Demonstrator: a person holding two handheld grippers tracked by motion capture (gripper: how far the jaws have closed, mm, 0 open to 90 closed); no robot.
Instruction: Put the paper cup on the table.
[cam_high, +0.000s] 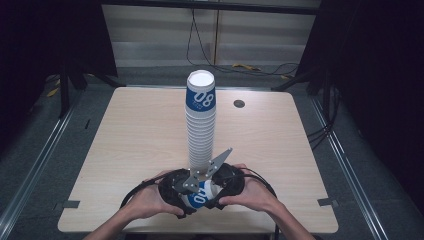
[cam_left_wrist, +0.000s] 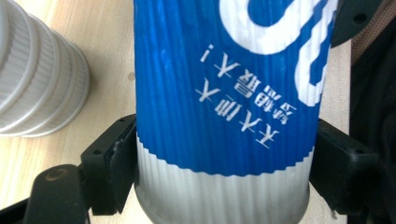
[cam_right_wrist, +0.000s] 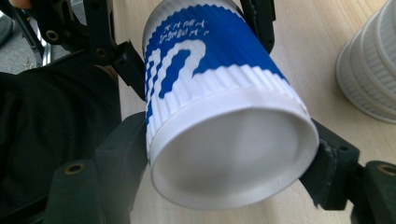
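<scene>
I'm clamping both the left gripper (cam_high: 192, 197) and right gripper (cam_high: 212, 192) on the ribbed paper cup (cam_high: 200, 194); it's light and crushable, so I'm gripping gently mid-wall.

cup (cam_left_wrist: 224, 107): upper part with the large white figures cut off by the left gripper view's top edge
stack of cups (cam_high: 201, 122): foot hidden behind the grey plate (cam_high: 207, 172)
small print on cup: too small to read
</scene>
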